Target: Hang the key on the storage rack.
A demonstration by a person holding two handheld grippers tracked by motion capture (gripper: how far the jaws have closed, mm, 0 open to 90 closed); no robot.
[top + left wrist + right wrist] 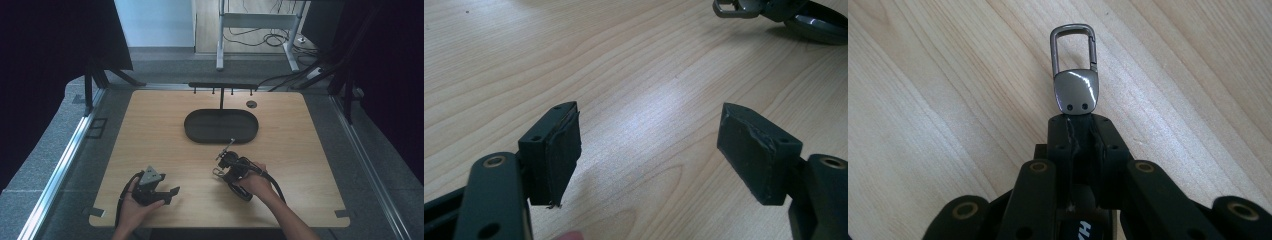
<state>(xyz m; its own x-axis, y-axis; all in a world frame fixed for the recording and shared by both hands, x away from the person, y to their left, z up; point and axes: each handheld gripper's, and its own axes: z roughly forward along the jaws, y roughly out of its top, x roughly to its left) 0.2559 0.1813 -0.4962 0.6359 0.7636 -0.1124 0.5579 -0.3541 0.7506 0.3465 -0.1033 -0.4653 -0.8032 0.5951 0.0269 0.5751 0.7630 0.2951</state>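
A grey metal snap-hook clip (1075,90) sticks out from between the tips of my right gripper (1080,125), which is shut on its base just above the wooden table (938,100). What is behind the clip inside the jaws is hidden. In the high view the right gripper (223,170) is at the table's middle front, with the clip (218,173) at its left tip. My left gripper (649,150) is open with bare wood between its pads. It is held low at the front left (167,192), and its jaws point right toward the clip (726,7).
A dark oval tray (221,135) lies at the table's centre back. Behind it stands a black T-shaped rack (222,87) with small hooks. A round grommet (251,104) sits near the back edge. Black cables trail from both grippers toward the front edge.
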